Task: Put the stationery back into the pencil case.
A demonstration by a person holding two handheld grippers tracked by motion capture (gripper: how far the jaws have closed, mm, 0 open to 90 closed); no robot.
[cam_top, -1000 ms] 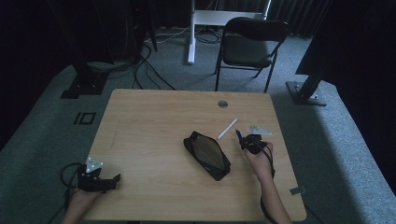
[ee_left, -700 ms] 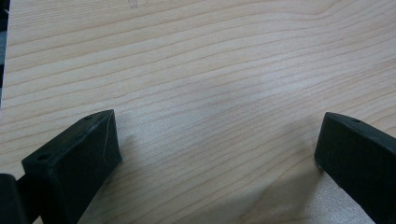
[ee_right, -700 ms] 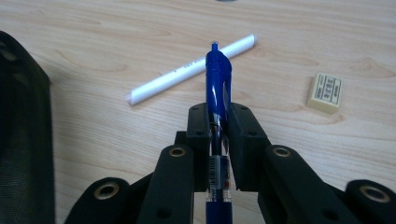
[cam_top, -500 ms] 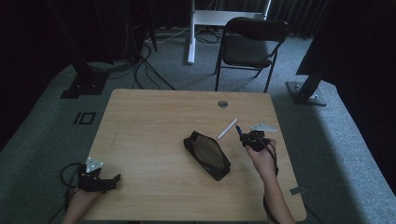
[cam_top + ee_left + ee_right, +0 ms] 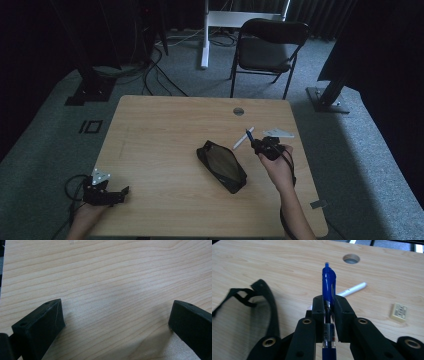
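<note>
At the table (image 5: 165,125), we hold a blue pen (image 5: 328,282) clamped between the jaws of the right hand-held gripper (image 5: 329,305), lifted clear of the wood. The pen's long axis runs straight along the jaws, its clip end pointing away from us toward the round cable hole (image 5: 351,258). The black pouch (image 5: 221,165) lies open just to the left of this gripper, slanting from upper left to lower right in the high view, and it is the right hand (image 5: 276,169) that sits nearest to it by far. To drop the pen in, we judge the gripper must swing left and tip the pen's length into line with the pouch's slanted mouth.

A white pen (image 5: 352,289) lies on the table just beyond the gripper, and a pale eraser (image 5: 399,312) rests off to its right, both apart from the pouch.

Our left hand-held gripper (image 5: 102,191) rests at the near left corner, well apart from everything, jaws spread wide over bare wood with nothing between them.
</note>
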